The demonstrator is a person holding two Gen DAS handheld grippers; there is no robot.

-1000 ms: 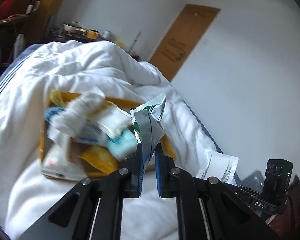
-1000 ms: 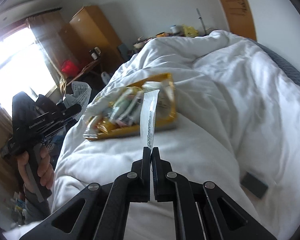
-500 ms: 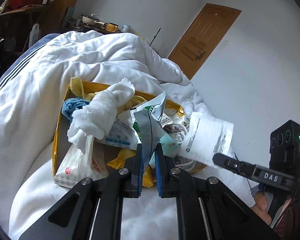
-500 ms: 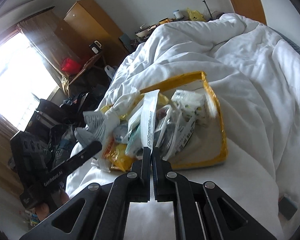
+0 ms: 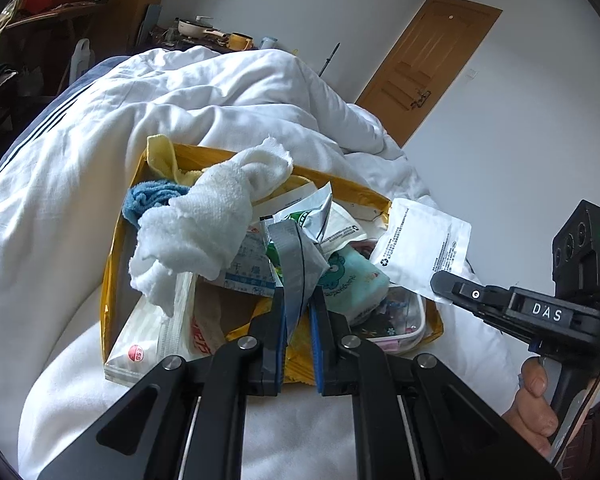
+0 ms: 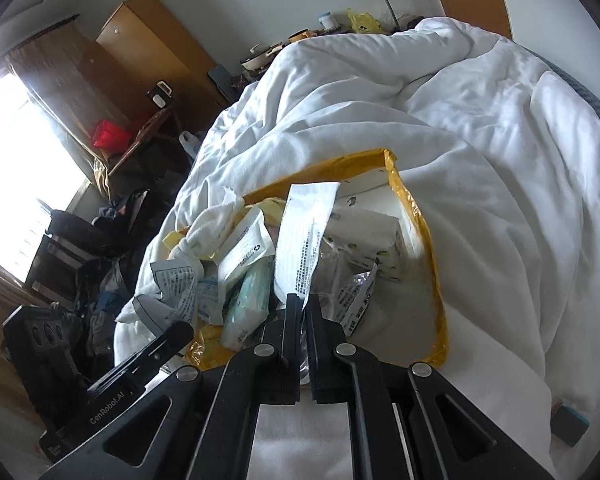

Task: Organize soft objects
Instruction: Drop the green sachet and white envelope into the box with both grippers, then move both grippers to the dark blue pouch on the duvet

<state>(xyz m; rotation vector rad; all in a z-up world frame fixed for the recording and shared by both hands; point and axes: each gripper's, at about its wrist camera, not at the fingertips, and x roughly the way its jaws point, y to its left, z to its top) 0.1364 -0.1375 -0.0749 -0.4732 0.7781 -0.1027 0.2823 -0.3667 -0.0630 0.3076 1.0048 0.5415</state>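
A yellow-rimmed box (image 5: 114, 280) (image 6: 428, 240) lies on the white duvet, full of soft things: a white towel (image 5: 204, 216), a blue cloth (image 5: 152, 196), tissue packs (image 5: 148, 332), a teal wipes pack (image 5: 352, 276). My left gripper (image 5: 298, 300) is shut on a crumpled silver and green packet (image 5: 300, 252) over the box's near edge. My right gripper (image 6: 303, 308) is shut on a flat white printed pouch (image 6: 304, 240) and holds it upright over the box; the pouch also shows in the left wrist view (image 5: 424, 244).
The rumpled white duvet (image 5: 220, 92) covers the bed around the box. A wooden door (image 5: 424, 64) stands beyond the bed. A cluttered desk and wardrobe (image 6: 140, 52) stand by the window. A small dark object (image 6: 568, 424) lies on the bed at the right.
Both grippers have moved closer to the box with their packets still held. The right gripper's white pouch now hangs over the box's right part.
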